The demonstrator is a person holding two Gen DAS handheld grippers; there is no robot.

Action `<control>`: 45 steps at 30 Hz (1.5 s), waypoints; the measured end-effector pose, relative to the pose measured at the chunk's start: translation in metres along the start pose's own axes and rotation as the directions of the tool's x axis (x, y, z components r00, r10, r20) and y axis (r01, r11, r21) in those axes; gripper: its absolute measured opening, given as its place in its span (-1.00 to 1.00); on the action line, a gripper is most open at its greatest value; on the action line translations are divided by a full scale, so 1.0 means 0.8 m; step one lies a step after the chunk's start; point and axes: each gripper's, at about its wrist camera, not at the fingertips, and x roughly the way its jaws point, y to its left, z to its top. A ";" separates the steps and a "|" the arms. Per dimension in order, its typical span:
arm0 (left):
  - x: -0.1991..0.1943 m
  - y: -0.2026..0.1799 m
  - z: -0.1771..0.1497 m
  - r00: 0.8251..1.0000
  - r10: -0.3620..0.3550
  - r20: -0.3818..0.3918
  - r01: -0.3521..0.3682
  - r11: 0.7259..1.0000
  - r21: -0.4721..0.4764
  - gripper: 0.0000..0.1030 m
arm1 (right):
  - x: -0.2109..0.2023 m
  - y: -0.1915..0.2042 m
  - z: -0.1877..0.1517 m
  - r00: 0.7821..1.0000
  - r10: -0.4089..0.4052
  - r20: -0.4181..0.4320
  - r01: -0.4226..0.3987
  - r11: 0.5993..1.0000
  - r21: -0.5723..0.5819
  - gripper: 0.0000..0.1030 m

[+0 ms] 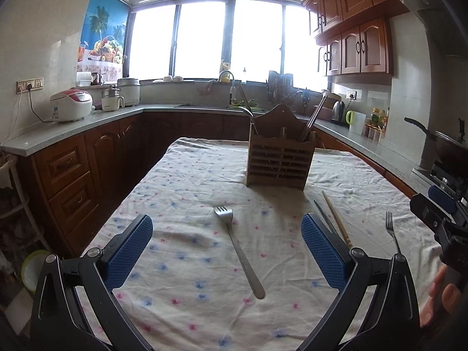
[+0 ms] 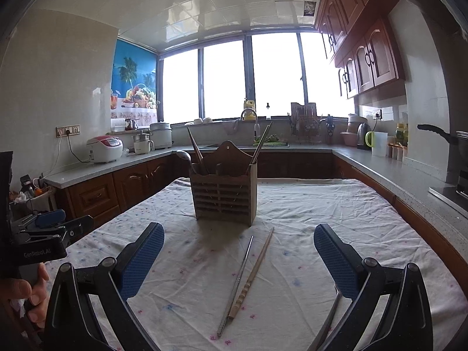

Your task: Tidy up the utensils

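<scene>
A wooden utensil holder [image 1: 280, 161] stands on the floral tablecloth [image 1: 190, 175], with chopsticks and a spoon in it; it also shows in the right wrist view [image 2: 225, 196]. A steel fork [image 1: 238, 247] lies between my open left gripper's [image 1: 226, 248] fingers. A metal chopstick [image 2: 236, 280] and a wooden chopstick [image 2: 253, 275] lie between my open right gripper's [image 2: 238, 260] fingers; they also show in the left wrist view [image 1: 336, 219]. A second fork [image 1: 391, 231] lies at the right, its handle [image 2: 327, 321] under my right finger.
Kitchen counters [image 1: 73, 128] with wooden cabinets ring the table on three sides. A rice cooker [image 1: 71, 105], a kettle [image 2: 362, 136] and a wok [image 1: 447, 143] stand on them. The other hand-held gripper [image 1: 438, 219] shows at the right edge.
</scene>
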 end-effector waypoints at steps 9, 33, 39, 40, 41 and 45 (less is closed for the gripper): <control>-0.013 -0.005 -0.002 0.999 0.043 0.029 -0.044 0.999 0.023 1.00 | -0.002 0.006 -0.008 1.000 0.008 -0.004 -0.008 1.000 -0.013 1.00; -0.015 -0.016 -0.002 0.998 0.054 0.018 -0.055 0.997 0.049 1.00 | -0.006 -0.004 -0.015 1.000 0.015 -0.009 -0.015 1.000 0.019 1.00; -0.016 -0.016 -0.001 0.998 0.051 0.023 -0.053 0.997 0.052 1.00 | -0.007 -0.004 -0.014 1.000 0.012 -0.013 -0.012 1.000 0.020 1.00; -0.016 -0.017 -0.001 0.998 0.053 0.024 -0.054 0.997 0.052 1.00 | -0.007 -0.004 -0.013 1.000 0.013 -0.012 -0.012 1.000 0.019 1.00; -0.016 -0.017 0.000 0.998 0.053 0.025 -0.054 0.997 0.053 1.00 | -0.006 -0.005 -0.013 1.000 0.012 -0.012 -0.012 1.000 0.019 1.00; -0.017 -0.018 0.000 0.998 0.053 0.025 -0.055 0.997 0.055 1.00 | -0.007 -0.004 -0.011 1.000 0.014 -0.008 -0.014 1.000 0.015 1.00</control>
